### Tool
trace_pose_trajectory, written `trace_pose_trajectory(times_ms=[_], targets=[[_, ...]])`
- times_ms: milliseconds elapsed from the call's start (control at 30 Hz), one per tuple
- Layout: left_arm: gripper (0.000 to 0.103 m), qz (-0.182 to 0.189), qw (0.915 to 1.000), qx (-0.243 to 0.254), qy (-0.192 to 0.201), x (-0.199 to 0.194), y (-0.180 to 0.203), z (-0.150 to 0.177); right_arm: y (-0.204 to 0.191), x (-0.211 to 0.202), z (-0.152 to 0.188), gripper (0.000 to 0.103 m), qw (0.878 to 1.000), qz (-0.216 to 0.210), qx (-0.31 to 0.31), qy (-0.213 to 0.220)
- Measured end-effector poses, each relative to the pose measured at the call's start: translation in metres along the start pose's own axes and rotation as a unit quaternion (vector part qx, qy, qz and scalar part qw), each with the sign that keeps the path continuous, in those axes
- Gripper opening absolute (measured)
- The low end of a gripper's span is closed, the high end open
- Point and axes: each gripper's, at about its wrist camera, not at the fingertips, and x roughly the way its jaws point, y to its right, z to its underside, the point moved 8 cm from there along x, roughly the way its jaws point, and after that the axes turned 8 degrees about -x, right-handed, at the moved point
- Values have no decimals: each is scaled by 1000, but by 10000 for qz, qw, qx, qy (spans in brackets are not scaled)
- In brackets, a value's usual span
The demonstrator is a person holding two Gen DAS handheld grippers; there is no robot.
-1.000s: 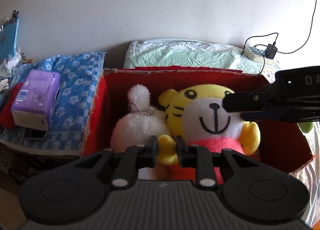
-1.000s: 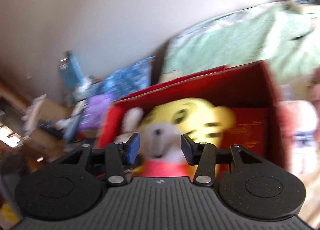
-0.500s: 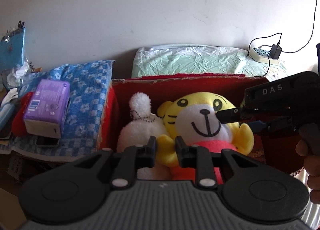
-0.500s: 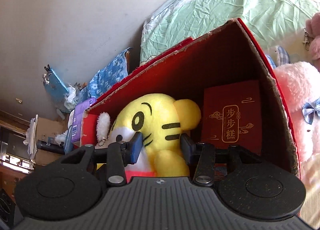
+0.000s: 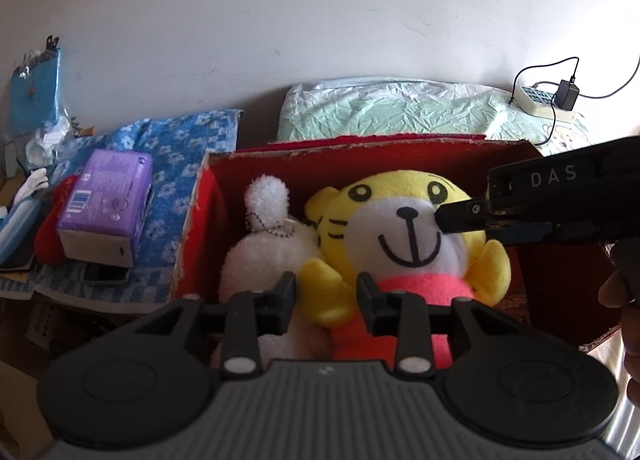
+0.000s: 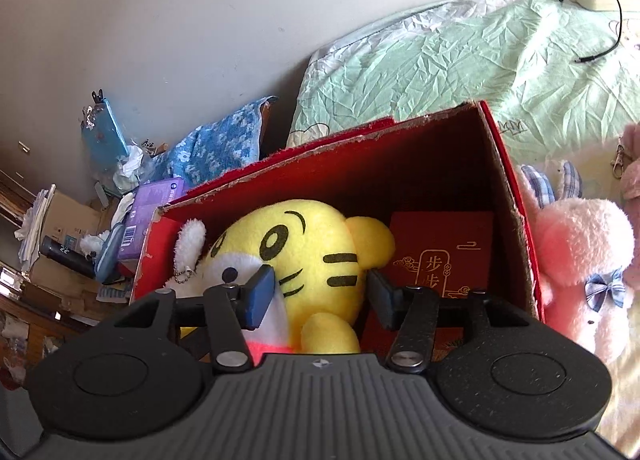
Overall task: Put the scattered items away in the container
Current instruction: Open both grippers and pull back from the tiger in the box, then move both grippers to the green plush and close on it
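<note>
An open red cardboard box (image 5: 360, 148) (image 6: 400, 128) holds a yellow tiger plush (image 5: 408, 220) (image 6: 308, 244), a white bunny plush (image 5: 260, 256) (image 6: 190, 236) on its left, and a red booklet (image 6: 444, 248) on the floor at the right. My left gripper (image 5: 326, 292) is open at the box's near edge, and the tiger's yellow paw lies loose between its fingers. My right gripper (image 6: 318, 294) is open and straddles the tiger's cheek; in the left wrist view the right gripper (image 5: 460, 220) comes in from the right and touches the tiger's face.
A pink plush (image 6: 580, 252) lies outside the box against its right wall. A purple pack (image 5: 108, 200) sits on a blue flowered cloth (image 5: 180, 148) to the left. Behind are a green sheet (image 5: 400, 112), a power strip (image 5: 540, 100) and the wall.
My left gripper's fingers have spread apart and let go of the tiger's paw. My right gripper has swung down into the box and closer around the tiger's head.
</note>
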Motion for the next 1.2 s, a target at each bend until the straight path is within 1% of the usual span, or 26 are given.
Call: trace_pose_trajectory(times_ms=[100,167,367,433,500,567,633,733,900,1000,1100,1200], targets=[[51,-40,9999,-3,121,-9,2,-3,0,-8,-1,59,9998,96,-133,105],[56,-67,9998,-5,202,-15,3,-5,3,-12,-2,59,9996,165,-174,140],[61,-122,9995,-90,277,-26,9,-12,10,-25,-1,57,9994,127,-135,280],[63,-161,9993,-110,321,-30,12,-16,10,-33,-2,59,9984,266,-246,423],[74,-222,9990,-139,365,-35,16,-19,11,-40,-4,59,9979,232,-279,533],[80,-270,9988,-188,367,-39,21,-22,15,-48,-6,59,9976,188,-278,597],[82,-295,9986,-248,363,-41,28,-25,19,-56,-8,59,9971,212,-300,664],[84,-276,9985,-347,320,-42,40,-29,29,-71,-11,59,9956,379,-425,737],[93,-208,9980,-484,341,-45,69,-34,56,-94,-12,59,9934,634,-537,792],[99,-224,9979,-451,407,-49,93,-37,80,-108,-9,59,9930,742,-448,801],[99,-223,9979,-362,496,-53,120,-40,104,-121,-5,59,9926,852,-341,797],[100,-114,9982,-266,527,-55,151,-41,130,-137,-1,59,9912,1011,-214,822]])
